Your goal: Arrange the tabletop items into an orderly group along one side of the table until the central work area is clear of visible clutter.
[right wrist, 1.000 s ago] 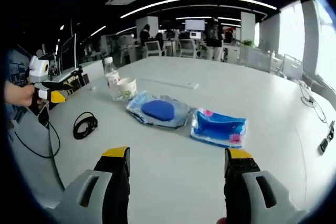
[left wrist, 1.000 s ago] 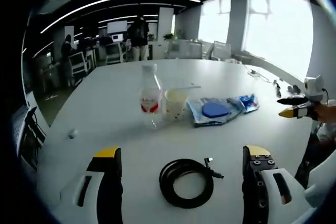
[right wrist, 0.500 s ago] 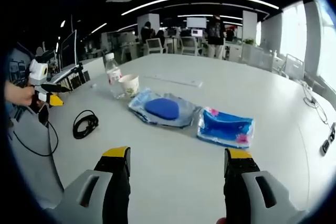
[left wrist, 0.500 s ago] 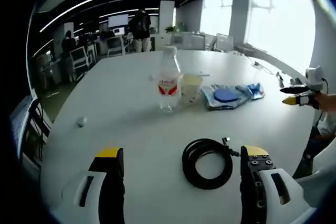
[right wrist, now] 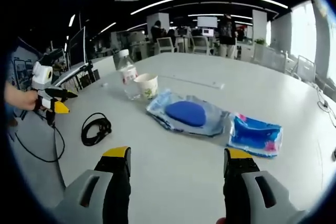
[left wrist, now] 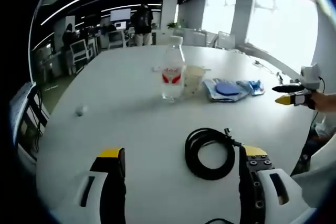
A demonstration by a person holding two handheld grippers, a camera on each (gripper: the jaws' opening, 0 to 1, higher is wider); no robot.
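In the left gripper view, the left gripper [left wrist: 178, 158] has its two jaws spread wide apart at the bottom of the frame, and it holds nothing. The black cable [left wrist: 210, 152], rolled in a ring, lies on the white table [left wrist: 115, 103] between the jaws, closer to the right jaw. One second ago it sat lower and more in the middle, so the camera has swung to the left. The water bottle [left wrist: 172, 75] stands upright above the middle of the frame, with the paper cup [left wrist: 193, 80] just beside it on the right. To the right of the cup lie a clear bag with a blue thing inside [left wrist: 224, 88] and then a blue packet [left wrist: 253, 85]. A small white ball [left wrist: 80, 110] rests at the left.

In the right gripper view, the right gripper [right wrist: 176, 160] is also wide open and empty. The bag and the blue packet sit nearer to the bottom right than they did one second ago, so this camera has come closer. At the far left a hand [right wrist: 21, 98] holds the left gripper.
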